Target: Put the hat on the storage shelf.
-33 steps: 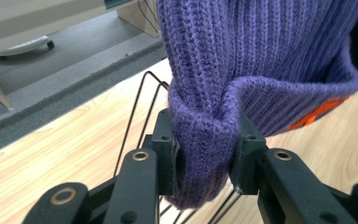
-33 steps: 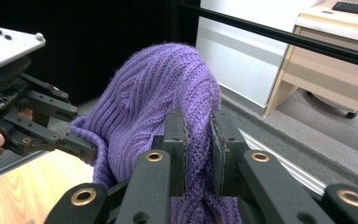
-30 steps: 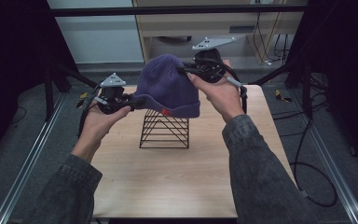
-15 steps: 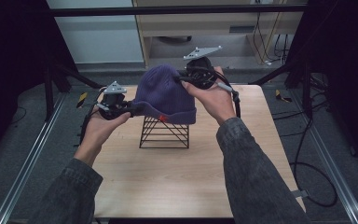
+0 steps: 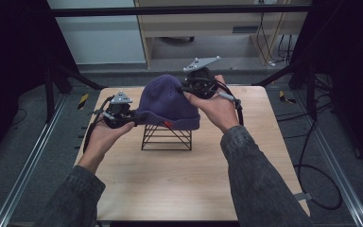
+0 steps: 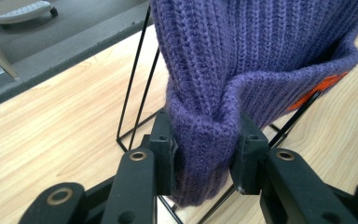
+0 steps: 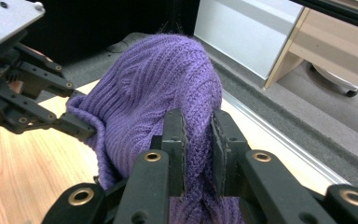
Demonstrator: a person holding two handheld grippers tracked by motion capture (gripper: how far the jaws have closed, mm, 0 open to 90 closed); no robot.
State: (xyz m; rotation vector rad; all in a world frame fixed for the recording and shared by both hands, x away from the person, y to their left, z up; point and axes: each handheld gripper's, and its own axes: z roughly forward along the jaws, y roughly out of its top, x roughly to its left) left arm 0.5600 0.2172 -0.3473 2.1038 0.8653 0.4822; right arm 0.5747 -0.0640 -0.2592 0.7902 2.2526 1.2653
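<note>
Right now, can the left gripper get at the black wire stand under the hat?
Probably not. The left gripper is shut on the purple hat's brim, and the hat drapes over the wire stand; it must release first.

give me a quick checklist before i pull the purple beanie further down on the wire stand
1. Left gripper clamped on the cuff of the purple beanie: ok.
2. Right gripper pinching the beanie's knit: ok.
3. Beanie sits over the top of the black wire stand: ok.
4. Stand upright with its base flat on the table: ok.
5. Cuff free of the stand's wires on the far side: cannot tell.
6. Cuff level from side to side: not ok, the left side hangs lower.
</note>
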